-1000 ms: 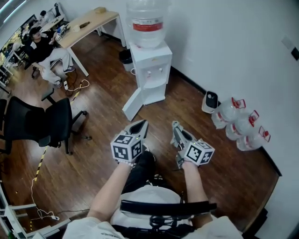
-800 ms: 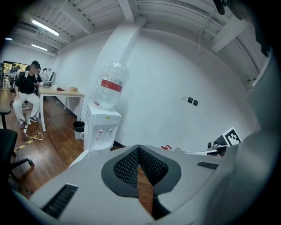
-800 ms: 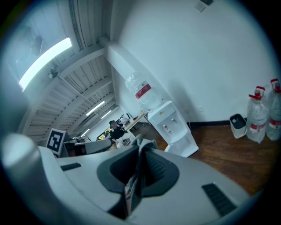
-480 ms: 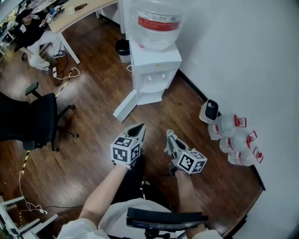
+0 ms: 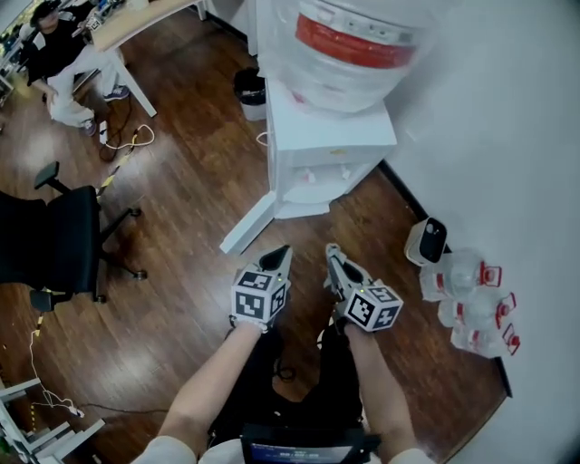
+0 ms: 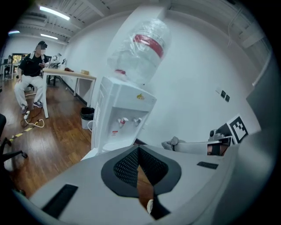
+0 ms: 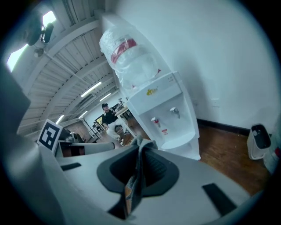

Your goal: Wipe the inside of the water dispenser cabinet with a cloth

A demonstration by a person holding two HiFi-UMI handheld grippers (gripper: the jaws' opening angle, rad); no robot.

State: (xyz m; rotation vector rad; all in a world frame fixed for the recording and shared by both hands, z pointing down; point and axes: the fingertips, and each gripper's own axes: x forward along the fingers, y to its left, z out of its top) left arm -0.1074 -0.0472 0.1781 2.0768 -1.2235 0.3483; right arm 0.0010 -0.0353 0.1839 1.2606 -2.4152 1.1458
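Sides given are the person's own.

- Left gripper (image 5: 282, 253): jaws clenched, pads meeting at the tips, nothing btwn them.
- Right gripper (image 5: 332, 252): jaws clamped on a grey cloth (image 7: 140, 143). It is pinched along the pad seam, w/ a small tuft poking past the tips.
- Both grippers are held side by side above the wood floor (image 5: 181, 299), tips aimed at the dispenser, neither touching it. The cloth is thus in the right jaws only, apart from the cabinet.
- Cabinet door (image 5: 246, 225): white, swung open at the unit's lower left, bottom edge close to the floor. Cabinet interior can't be made out.
- Water dispenser (image 5: 319, 145): white, upright, backed against the wall, two taps on front. Large clear water bottle (image 5: 349, 41) w/ red label sits inverted on top.
- Along the wall to the right: a small white device (image 5: 426, 241) w/ dark face, then a cluster of spare bottles (image 5: 471, 304) w/ red fittings on the floor.
- Beyond the dispenser: black bin (image 5: 249, 89).
- Left side: black office chair (image 5: 50, 245).
- Far top left: table (image 5: 136, 16) and a seated person (image 5: 59, 59).
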